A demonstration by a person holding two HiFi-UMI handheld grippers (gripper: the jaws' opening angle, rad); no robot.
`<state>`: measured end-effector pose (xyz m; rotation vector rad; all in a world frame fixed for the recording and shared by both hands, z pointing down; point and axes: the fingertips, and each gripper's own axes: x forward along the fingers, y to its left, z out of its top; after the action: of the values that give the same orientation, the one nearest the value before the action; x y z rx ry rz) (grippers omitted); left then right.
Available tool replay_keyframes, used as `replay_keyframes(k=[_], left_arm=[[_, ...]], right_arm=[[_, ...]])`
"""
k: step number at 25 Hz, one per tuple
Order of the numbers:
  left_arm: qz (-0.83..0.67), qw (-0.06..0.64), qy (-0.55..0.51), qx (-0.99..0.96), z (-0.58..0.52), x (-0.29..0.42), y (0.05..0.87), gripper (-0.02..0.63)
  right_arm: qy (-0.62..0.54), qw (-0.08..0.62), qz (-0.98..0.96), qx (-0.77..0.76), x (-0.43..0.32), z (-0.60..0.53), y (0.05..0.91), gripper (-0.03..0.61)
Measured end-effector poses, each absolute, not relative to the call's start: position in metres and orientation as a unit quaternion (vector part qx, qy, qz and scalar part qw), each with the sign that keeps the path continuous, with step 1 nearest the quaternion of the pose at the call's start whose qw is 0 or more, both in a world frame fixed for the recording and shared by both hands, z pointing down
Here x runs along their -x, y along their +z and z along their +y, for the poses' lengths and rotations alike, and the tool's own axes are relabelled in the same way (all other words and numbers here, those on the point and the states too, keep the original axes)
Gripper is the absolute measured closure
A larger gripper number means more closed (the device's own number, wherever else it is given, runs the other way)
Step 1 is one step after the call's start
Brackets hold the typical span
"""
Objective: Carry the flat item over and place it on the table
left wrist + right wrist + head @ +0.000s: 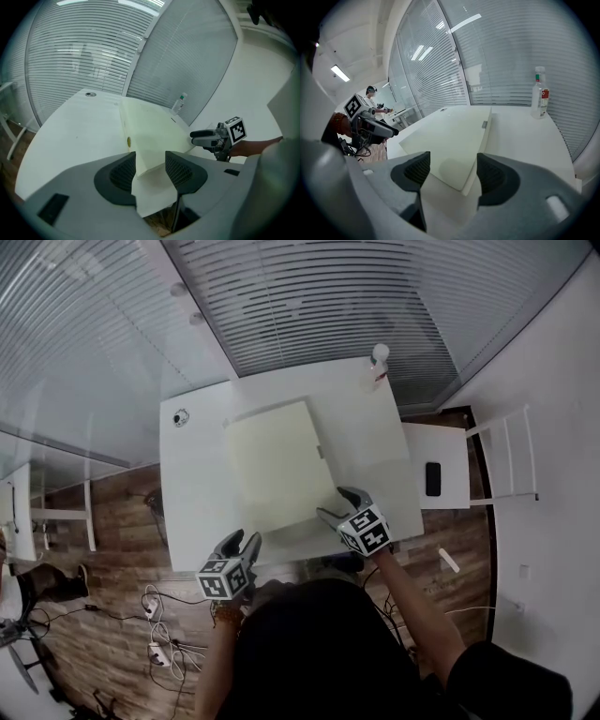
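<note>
Pale flat board [277, 465] lies on white surface [192, 493], bottle [379, 360] at far right; left tongs [242, 542] spread at near edge, right tongs [339, 504] spread just beside board's near-right corner, neither pinching anything.

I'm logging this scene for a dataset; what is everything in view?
table: one, white, centre.
flat panel: one, pale yellow, on the table.
bottle: one, clear, table's far right corner.
round fitting: one, dark, table's far left.
chair: one, white, right of table.
phone: one, black, on the chair.
cables: several, white and black, floor at left.
left gripper: one, grey, open, by panel's near left corner.
right gripper: one, grey, open, by panel's near right corner.
</note>
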<state>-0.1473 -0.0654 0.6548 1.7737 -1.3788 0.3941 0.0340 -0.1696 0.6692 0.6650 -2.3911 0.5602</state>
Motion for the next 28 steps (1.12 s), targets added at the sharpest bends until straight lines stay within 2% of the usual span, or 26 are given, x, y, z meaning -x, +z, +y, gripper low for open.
replay_keyframes(k=[28], left_arm=[[-0.531, 0.408, 0.126, -0.732, -0.007, 0.165, 0.640, 0.413]], right_arm=[[0.176, 0.334, -0.891, -0.252, -0.001, -0.088, 0.641, 0.272]])
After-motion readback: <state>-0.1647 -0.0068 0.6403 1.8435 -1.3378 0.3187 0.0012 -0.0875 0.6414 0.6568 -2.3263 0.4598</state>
